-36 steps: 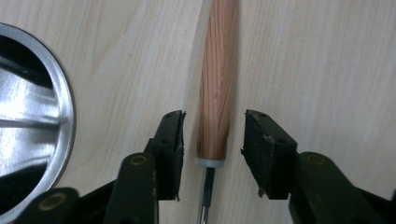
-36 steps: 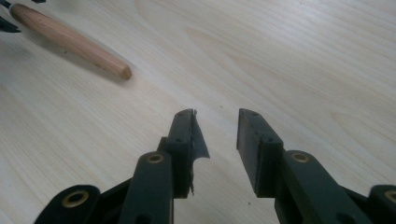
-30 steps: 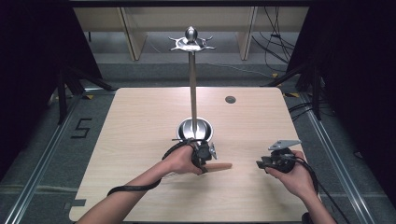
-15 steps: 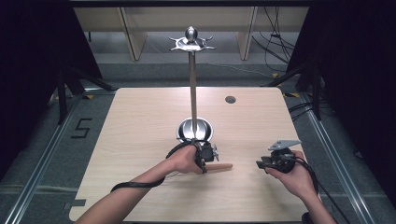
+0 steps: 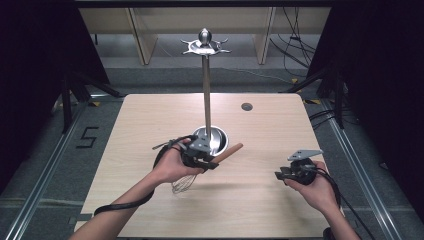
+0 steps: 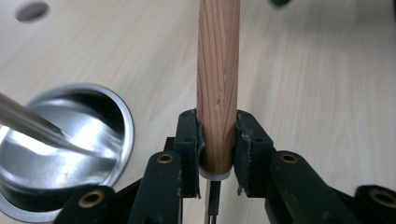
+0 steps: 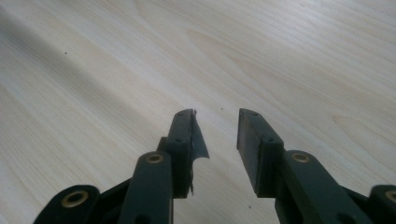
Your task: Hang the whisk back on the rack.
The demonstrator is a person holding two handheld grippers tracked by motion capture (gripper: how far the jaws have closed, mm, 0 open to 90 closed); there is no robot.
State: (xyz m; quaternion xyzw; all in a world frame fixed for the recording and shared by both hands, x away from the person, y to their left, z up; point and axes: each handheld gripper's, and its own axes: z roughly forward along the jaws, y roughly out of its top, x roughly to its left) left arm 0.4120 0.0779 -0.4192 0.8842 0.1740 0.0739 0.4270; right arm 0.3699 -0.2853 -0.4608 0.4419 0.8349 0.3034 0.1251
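A whisk with a wooden handle (image 5: 229, 151) and a wire head (image 5: 183, 184) is lifted off the table. My left gripper (image 5: 205, 161) is shut on the wooden handle (image 6: 217, 84), which runs up between its jaws in the left gripper view. The handle points up and to the right, and the wire head hangs low under the hand. A tall metal stand (image 5: 206, 80) with a hooked top (image 5: 204, 45) rises from a round shiny base (image 5: 215, 138) just behind the left gripper. My right gripper (image 5: 281, 174) hovers at the front right, open over bare wood (image 7: 215, 122).
The light wooden table (image 5: 150, 115) has a small dark hole (image 5: 246, 106) at the back right. The stand's shiny base (image 6: 60, 140) sits close to the left gripper's left side. Dark floor with rails surrounds the table, and wooden shelving (image 5: 140, 30) stands beyond.
My left gripper has lifted the whisk off the table and tilted it, so the handle now points up to the right. The right gripper has stayed where it was.
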